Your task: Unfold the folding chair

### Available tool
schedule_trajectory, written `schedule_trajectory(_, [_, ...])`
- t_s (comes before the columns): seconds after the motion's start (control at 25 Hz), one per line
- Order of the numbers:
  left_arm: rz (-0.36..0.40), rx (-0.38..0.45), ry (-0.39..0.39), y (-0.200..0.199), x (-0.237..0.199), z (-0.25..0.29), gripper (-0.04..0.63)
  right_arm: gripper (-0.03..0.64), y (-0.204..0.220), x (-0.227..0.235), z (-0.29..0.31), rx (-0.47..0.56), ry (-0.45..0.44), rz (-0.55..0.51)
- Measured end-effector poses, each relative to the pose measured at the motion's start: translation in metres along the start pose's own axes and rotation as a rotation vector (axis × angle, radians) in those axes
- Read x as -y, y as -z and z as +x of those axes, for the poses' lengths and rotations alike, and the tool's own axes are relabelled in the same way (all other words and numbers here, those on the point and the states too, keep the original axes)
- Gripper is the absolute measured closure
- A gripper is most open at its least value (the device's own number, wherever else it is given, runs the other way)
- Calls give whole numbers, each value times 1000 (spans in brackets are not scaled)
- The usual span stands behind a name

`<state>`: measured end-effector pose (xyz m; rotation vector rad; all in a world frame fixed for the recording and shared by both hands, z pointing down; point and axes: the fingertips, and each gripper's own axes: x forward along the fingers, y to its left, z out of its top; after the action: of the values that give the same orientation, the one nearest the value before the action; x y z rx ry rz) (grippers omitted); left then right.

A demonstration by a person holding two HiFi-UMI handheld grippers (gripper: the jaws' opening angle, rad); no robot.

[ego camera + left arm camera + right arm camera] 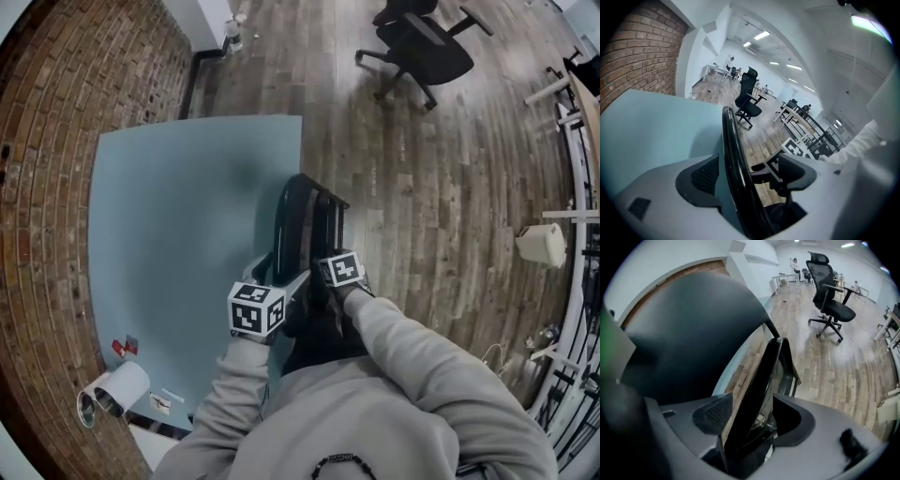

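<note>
The black folding chair stands folded and upright on the wooden floor, at the right edge of a light blue mat. Both grippers are at its near top end. My left gripper is open, and the chair's curved black frame tube runs between its fingers without being pressed. My right gripper is open too. The chair's flat black panel stands edge-on between its pads, with a gap on the right side. In the head view, the cubes and sleeves hide the jaws.
A black office chair stands on the floor farther off. A brick wall borders the mat on the left. A white roll lies near my left. A white bin and desk frames are at the right.
</note>
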<state>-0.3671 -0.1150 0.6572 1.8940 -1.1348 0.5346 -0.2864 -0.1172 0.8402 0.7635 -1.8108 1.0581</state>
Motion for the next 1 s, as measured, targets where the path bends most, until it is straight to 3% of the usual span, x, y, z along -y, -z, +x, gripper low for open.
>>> schedule_trajectory(0.28, [-93,-63,52,20,3,20,220,348,13,1,49,-33,-59,53])
schedule_trajectory(0.44, [-87,-102,35,28,0,28,322,345,9,-18,77,-32,-117,-4])
schedule_trajectory(0.56, [-93,-130,-12,28,-14,27,416,347,37,-8,92,-192,-45,-68])
schedule_trajectory(0.64, [-104,-151,-46,30,-21,24,505,354,46,-8,99,-204,-64,-66])
schedule_trajectory(0.76, [-93,-153,-90,31,-23,24,508,391,52,1,89,-211,-50,-25])
schedule_trajectory(1.0, [-151,-145,-94,32,-18,27,523,451,61,35,63,-160,-52,51])
